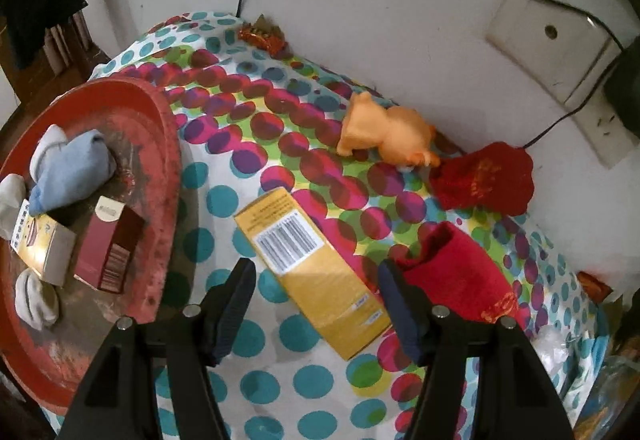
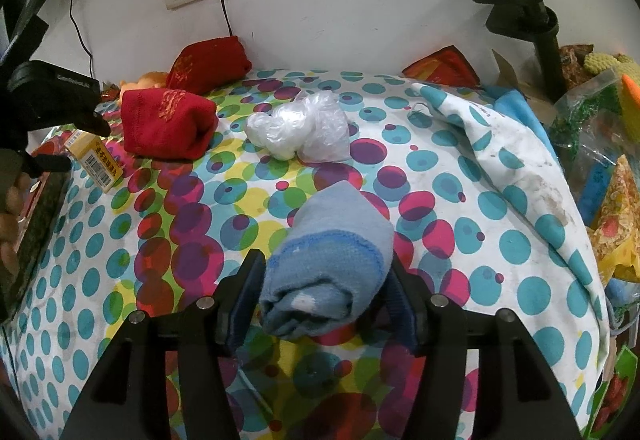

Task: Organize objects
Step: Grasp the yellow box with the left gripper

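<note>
1. Grippers first, nearest the cameras: the left gripper [image 1: 316, 304] is spread wide and holds nothing, its fingers straddling the near end of a yellow box [image 1: 312, 272] that lies flat on the dotted cloth [image 1: 224, 200]. The right gripper [image 2: 320, 292] has its fingers pressed against both sides of a rolled blue sock [image 2: 328, 268]; I cannot tell whether the roll is lifted or resting on the cloth.

2. Progress, as I judge it: roughly half done. The red tray [image 1: 160, 144] at the counter's left already holds another blue sock [image 1: 72, 164], two small boxes [image 1: 108, 244] and some white socks [image 1: 36, 300].

3. Remaining on the cloth: the yellow box, a folded red sock [image 1: 452, 272] just beside the left gripper's right finger, a second red sock [image 1: 484, 176] by the wall, and an orange toy [image 1: 388, 132] between them and the far edge.

4. Only the left view shows the tray and its contents.

5. Only the right view shows the held blue sock, a crumpled plastic bag [image 2: 300, 128] beyond it, and a heap of bright packets [image 2: 600, 144] at the far right.
</note>
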Demonstrator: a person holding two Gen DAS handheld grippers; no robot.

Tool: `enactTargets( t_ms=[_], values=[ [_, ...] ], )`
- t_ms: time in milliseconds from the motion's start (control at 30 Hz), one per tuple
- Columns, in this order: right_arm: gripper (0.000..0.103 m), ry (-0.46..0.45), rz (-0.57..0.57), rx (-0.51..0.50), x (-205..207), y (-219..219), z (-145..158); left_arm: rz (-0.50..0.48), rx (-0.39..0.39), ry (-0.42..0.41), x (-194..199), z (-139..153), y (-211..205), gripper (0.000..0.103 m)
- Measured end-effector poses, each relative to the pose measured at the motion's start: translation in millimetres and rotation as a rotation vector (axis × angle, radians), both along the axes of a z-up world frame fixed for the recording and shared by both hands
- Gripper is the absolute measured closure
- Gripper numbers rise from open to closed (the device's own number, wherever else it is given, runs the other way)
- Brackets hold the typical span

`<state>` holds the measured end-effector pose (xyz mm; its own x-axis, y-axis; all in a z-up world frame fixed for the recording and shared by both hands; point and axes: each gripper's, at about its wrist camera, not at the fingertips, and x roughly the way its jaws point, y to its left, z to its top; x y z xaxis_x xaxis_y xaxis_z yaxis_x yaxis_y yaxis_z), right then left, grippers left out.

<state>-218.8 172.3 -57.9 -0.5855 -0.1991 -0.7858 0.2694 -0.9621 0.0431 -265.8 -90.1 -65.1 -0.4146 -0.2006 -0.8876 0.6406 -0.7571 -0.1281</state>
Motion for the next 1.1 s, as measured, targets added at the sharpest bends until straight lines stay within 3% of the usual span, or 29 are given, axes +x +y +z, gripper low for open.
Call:
enactTargets(
  t_ms=[200, 367, 467, 533, 567, 667, 933, 1100],
  values=[
    [0.045, 0.001, 0.0, 0.007, 0, 0, 0, -0.043, 0.016, 0.009, -2, -8, 0, 0.038],
    [0.045, 0.001, 0.001, 0.017, 0, -2, 0, -0.078, -0.023, 0.028, -1, -8, 1, 0.039],
    [0.045, 0.001, 0.0, 0.015, 0, -3, 1, -0.118, -0.033, 0.038, -1, -7, 3, 0.05],
    [0.045, 0.001, 0.001, 0.016, 0, -3, 1, -0.15, -0.038, 0.017, -4, -11, 5, 0.071],
    [0.044, 0.001, 0.002, 0.016, 0, -3, 1, -0.163, -0.029, 0.0, -5, -16, 3, 0.073],
    [0.043, 0.0, 0.006, 0.016, 0, -3, 1, -0.187, -0.021, 0.026, -2, -18, 1, 0.073],
    [0.043, 0.0, 0.008, 0.022, 0, -5, 1, -0.316, -0.088, 0.075, 8, -20, 9, 0.073],
    [0.042, 0.0, 0.01, 0.025, 0, -5, 1, -0.419, -0.181, 0.081, 19, -24, 24, 0.073]
  ],
)
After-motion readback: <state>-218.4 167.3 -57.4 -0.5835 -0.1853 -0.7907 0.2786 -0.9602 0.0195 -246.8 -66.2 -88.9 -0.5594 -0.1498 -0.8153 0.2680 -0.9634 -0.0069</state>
